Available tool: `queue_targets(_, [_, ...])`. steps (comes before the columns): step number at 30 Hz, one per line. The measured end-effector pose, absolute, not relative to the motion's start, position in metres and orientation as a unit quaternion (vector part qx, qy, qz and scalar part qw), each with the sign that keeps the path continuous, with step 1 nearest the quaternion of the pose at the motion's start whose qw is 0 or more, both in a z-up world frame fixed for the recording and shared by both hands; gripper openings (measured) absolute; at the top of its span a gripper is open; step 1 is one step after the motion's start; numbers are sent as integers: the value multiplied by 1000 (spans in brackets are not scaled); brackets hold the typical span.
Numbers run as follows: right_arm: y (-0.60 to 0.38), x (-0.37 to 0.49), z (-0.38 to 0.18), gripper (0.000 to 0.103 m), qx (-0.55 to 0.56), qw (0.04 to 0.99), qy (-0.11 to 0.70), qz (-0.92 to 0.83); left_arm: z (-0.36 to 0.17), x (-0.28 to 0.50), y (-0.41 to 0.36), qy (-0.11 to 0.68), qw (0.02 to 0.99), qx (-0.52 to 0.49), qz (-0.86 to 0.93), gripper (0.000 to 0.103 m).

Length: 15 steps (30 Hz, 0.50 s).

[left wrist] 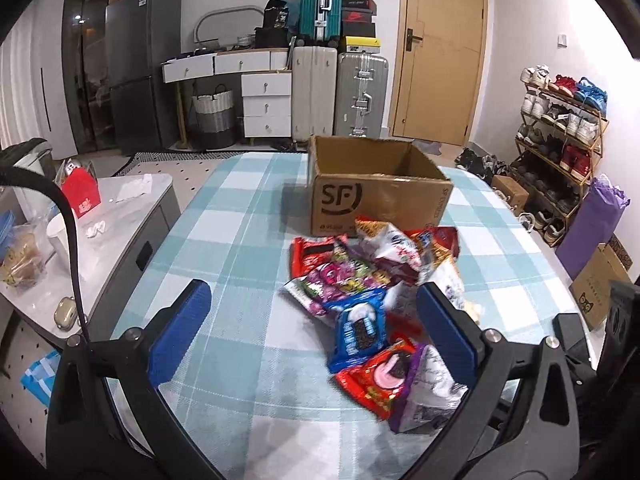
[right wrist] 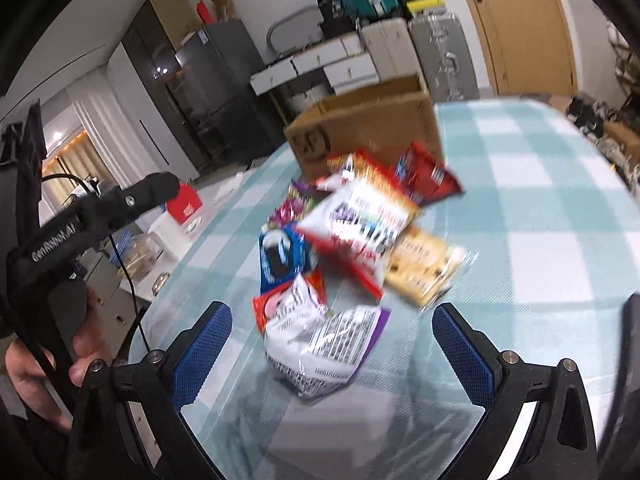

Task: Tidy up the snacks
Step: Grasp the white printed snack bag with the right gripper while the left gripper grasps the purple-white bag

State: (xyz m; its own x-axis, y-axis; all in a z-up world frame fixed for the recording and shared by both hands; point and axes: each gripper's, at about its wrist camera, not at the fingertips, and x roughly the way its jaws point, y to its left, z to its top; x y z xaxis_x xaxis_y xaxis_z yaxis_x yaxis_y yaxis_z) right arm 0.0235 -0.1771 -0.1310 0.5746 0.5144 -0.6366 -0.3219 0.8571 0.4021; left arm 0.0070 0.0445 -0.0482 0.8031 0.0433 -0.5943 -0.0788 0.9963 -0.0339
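A heap of snack packets (left wrist: 376, 280) lies on the checked tablecloth (left wrist: 240, 240), just in front of an open cardboard box (left wrist: 376, 188) marked SF. A blue cookie packet (left wrist: 360, 332) and a red one (left wrist: 380, 380) lie nearest. My left gripper (left wrist: 312, 320) is open above the table, with the near packets between and just beyond its blue pads. In the right wrist view the same heap (right wrist: 360, 232) and box (right wrist: 368, 124) show, blurred. My right gripper (right wrist: 332, 332) is open, with a white and purple packet (right wrist: 324, 344) between its fingers, untouched.
A grey side cabinet (left wrist: 132, 216) with a red bag and cups stands left of the table. Suitcases, white drawers and a fridge line the far wall, a shoe rack (left wrist: 560, 148) the right. A hand (right wrist: 24, 360) holds the left gripper's body at the left of the right wrist view.
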Motion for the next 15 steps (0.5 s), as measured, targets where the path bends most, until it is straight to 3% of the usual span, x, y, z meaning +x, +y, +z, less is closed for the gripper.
queue_targets(15, [-149, 39, -167, 97, 123, 848, 446, 259, -92, 5, 75, 336, 939, -4, 67, 102])
